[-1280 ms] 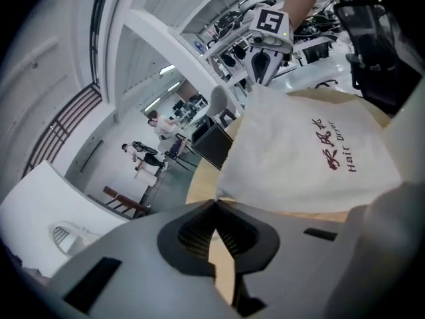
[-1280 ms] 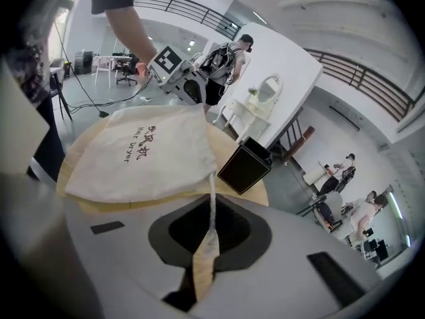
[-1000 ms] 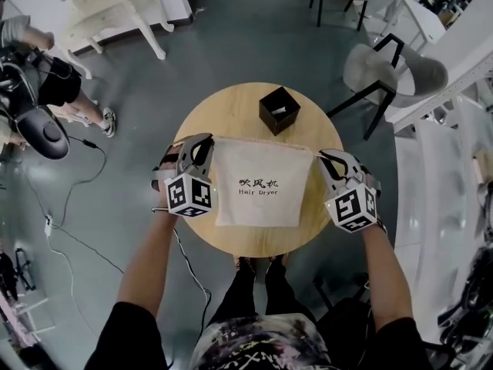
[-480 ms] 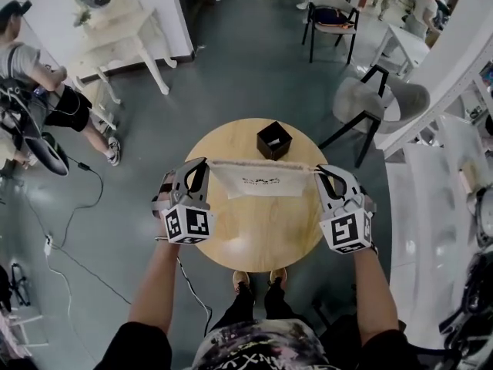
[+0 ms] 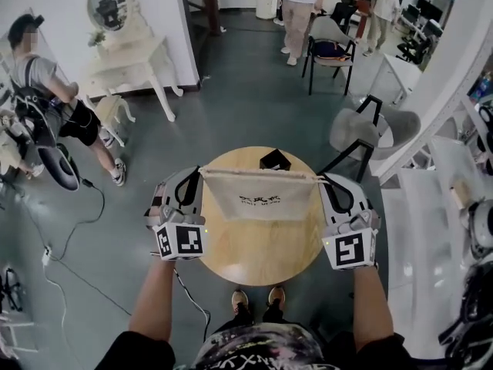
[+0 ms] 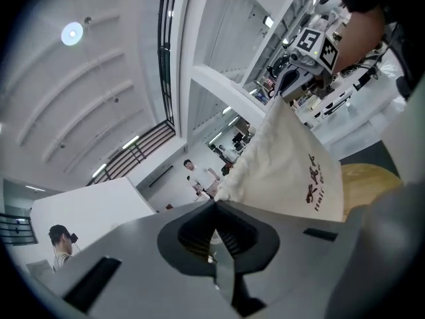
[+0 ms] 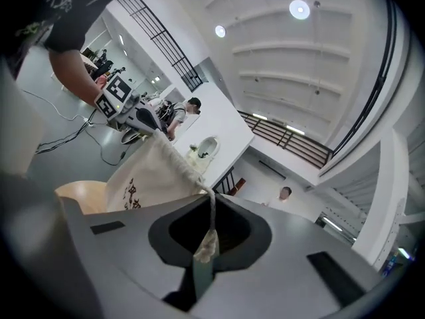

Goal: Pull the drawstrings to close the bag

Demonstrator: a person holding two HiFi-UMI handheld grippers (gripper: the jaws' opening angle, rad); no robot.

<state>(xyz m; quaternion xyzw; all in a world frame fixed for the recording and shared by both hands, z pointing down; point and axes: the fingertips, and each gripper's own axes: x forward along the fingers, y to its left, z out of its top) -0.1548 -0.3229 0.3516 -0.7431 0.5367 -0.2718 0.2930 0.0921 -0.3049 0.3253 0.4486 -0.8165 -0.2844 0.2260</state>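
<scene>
Beneath the tongs, round, smooth pale-wood tabletop [image 5: 262, 260]. Stretched taut between left tongs [image 5: 202, 173] and right tongs [image 5: 319, 180], cream woven-cloth bag [image 5: 259, 197], trapezoid, dark-printed. Just beyond, small black square box [image 5: 275, 160]. Clenched tight in each pair of tongs, thin twisted drawstring [image 7: 212, 214], frayed at its end.

The head camera looks steeply down from above onto the round table [image 5: 258, 262] and the floor [image 5: 231, 106] around. The camera on the left gripper [image 5: 198, 174] sits close behind the jaws, looks about level toward the right gripper [image 5: 320, 179] — that one's camera faces the opposite way. All three share the bag [image 5: 260, 195] and the table.
</scene>
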